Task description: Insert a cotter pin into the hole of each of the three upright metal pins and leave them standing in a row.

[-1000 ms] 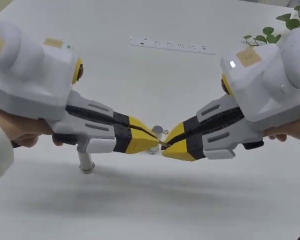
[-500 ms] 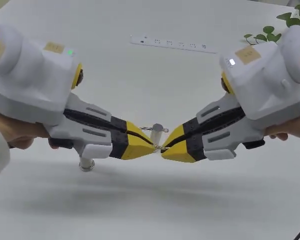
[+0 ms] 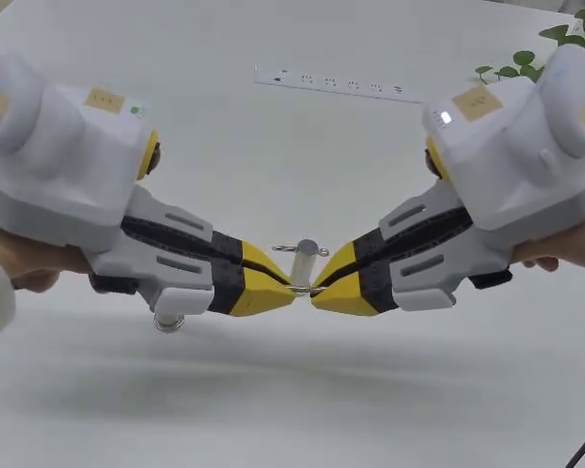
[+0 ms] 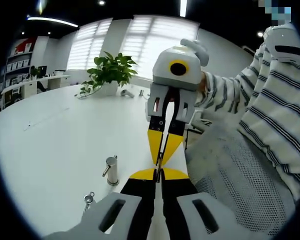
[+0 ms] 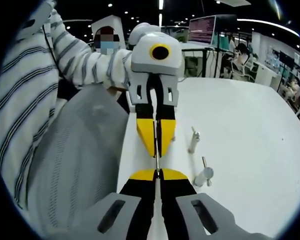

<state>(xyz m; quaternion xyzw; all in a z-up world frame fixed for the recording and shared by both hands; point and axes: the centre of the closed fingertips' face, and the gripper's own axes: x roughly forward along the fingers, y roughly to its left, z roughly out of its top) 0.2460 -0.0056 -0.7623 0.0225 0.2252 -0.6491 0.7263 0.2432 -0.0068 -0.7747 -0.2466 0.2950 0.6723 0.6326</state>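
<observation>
Two grippers meet tip to tip above the white counter.

- Far left: left metal pin stands on the counter, its top hidden under the left gripper body.
- Left gripper: fingers closed on one end of the held cotter pin.
- Held cotter pin: spans the small gap between both tips, roughly level, clear of the counter. The right gripper view shows it as a thin line between the yellow tips.
- Just behind the gap: centre metal pin, upright, with the inserted cotter pin through its top, ring end to its left.
- Right gripper: fingers closed on the other end of the held cotter pin.
- Far side: power strip, then plant at the right edge.
</observation>
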